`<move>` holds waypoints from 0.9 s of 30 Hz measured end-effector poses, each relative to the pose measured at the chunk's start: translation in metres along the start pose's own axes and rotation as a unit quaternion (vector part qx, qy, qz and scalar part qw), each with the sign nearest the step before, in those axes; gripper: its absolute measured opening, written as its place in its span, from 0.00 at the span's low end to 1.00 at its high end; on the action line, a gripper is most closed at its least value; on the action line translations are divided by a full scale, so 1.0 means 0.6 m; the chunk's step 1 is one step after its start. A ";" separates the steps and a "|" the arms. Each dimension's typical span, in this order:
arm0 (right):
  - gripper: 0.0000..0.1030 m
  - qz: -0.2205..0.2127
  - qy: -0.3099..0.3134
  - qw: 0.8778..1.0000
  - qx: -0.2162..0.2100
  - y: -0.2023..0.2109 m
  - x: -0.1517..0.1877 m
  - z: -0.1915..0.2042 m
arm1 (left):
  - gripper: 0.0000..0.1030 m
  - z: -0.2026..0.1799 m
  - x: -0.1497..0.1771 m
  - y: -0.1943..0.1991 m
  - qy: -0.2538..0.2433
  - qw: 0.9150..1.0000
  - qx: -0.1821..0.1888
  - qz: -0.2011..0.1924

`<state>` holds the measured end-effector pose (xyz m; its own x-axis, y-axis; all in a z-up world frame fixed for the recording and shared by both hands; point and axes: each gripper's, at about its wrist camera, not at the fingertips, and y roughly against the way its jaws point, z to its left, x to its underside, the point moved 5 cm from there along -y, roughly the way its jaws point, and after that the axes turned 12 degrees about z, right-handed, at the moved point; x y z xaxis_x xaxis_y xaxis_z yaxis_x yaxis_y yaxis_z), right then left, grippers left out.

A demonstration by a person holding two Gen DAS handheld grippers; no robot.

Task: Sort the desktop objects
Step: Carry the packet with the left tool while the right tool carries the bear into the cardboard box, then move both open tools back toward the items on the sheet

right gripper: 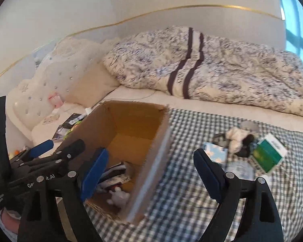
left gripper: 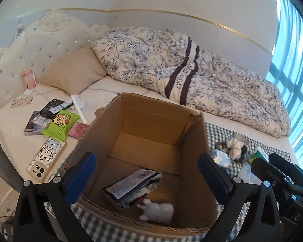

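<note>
Item: cardboard box (left gripper: 151, 133), open-topped, standing on a checked cloth (right gripper: 181, 191) spread over the bed (left gripper: 103, 90). We log inside it a dark flat packet (left gripper: 131, 183) with a white printed label, its text too small to read, and a small white figure (left gripper: 157, 213) lying at the near wall.

Item: left gripper (left gripper: 145, 177), jaws spread wide and empty, hovering over the near part of the box so that the packet and the white figure show between and below its blue pads (left gripper: 80, 175).

Item: right gripper (right gripper: 151, 179), jaws likewise wide apart and holding nothing, hanging over the box's right wall and the checked cloth beside it.

Item: loose pile on the cloth, to the right of the box and well apart from both grippers. We count a green and white carton (right gripper: 269, 154), a pale blue pack with cloud print (right gripper: 216, 151), a white and dark plush lump (right gripper: 239, 139). Their lettering is blurred.

Item: left of the box, on the bare mattress: a green wipes pack (left gripper: 60, 125) marked "20", a phone (left gripper: 46, 159) face down in a cartoon case, a pink sachet (left gripper: 77, 130), dark boxes (left gripper: 50, 109).

Item: floral quilt (left gripper: 171, 64) with dark stripes; writing runs between them, which we cannot read with certainty.
</note>
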<state>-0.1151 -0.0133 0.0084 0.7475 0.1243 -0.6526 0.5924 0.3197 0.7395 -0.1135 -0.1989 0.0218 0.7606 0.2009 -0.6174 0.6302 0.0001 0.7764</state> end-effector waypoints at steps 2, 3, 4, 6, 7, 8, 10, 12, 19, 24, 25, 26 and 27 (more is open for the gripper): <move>0.84 -0.009 -0.005 1.000 0.012 0.023 0.008 -0.019 | 1.00 -0.021 0.007 0.009 -0.006 1.000 0.003 -0.001; 0.84 -0.016 -0.007 1.000 0.020 0.035 0.013 -0.030 | 1.00 -0.034 0.011 0.014 -0.011 1.000 0.006 -0.003; 0.84 -0.021 -0.009 0.999 0.028 0.045 0.018 -0.041 | 1.00 -0.046 0.015 0.017 -0.016 1.000 0.008 -0.004; 0.84 -0.030 -0.018 0.998 0.044 0.065 0.029 -0.068 | 1.00 -0.075 0.024 0.025 -0.027 1.000 0.013 -0.006; 0.84 -0.033 -0.024 0.998 0.050 0.075 0.035 -0.085 | 1.00 -0.089 0.029 0.028 -0.031 0.999 0.015 -0.008; 0.84 -0.036 -0.030 0.997 0.055 0.084 0.042 -0.101 | 1.00 -0.102 0.032 0.030 -0.035 0.999 0.018 -0.009; 0.84 -0.040 -0.043 0.996 0.067 0.100 0.054 -0.133 | 1.00 -0.131 0.042 0.033 -0.044 0.999 0.026 -0.011; 0.84 -0.045 -0.056 0.994 0.080 0.116 0.067 -0.168 | 1.00 -0.157 0.050 0.034 -0.053 0.998 0.033 -0.013; 0.84 -0.041 -0.115 0.987 0.107 0.147 0.112 -0.286 | 1.00 -0.228 0.080 0.013 -0.069 0.997 0.041 -0.005; 0.84 -0.033 -0.134 0.984 0.113 0.148 0.139 -0.338 | 1.00 -0.277 0.106 -0.031 -0.079 0.996 0.045 0.024; 0.84 -0.032 -0.137 0.984 0.113 0.146 0.144 -0.344 | 1.00 -0.288 0.111 -0.040 -0.081 0.995 0.046 0.029; 0.84 -0.030 -0.140 0.983 0.113 0.144 0.148 -0.351 | 1.00 -0.299 0.117 -0.049 -0.085 0.995 0.046 0.033; 0.84 -0.029 -0.142 0.983 0.112 0.142 0.153 -0.356 | 1.00 -0.308 0.122 -0.056 -0.089 0.994 0.048 0.036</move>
<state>-0.0603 0.2261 -0.0236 0.7457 -0.1659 -0.6453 0.6638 0.1003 0.7412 -0.1079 -0.0034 -0.0258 0.8148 0.0213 -0.5794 0.5782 -0.1035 0.8093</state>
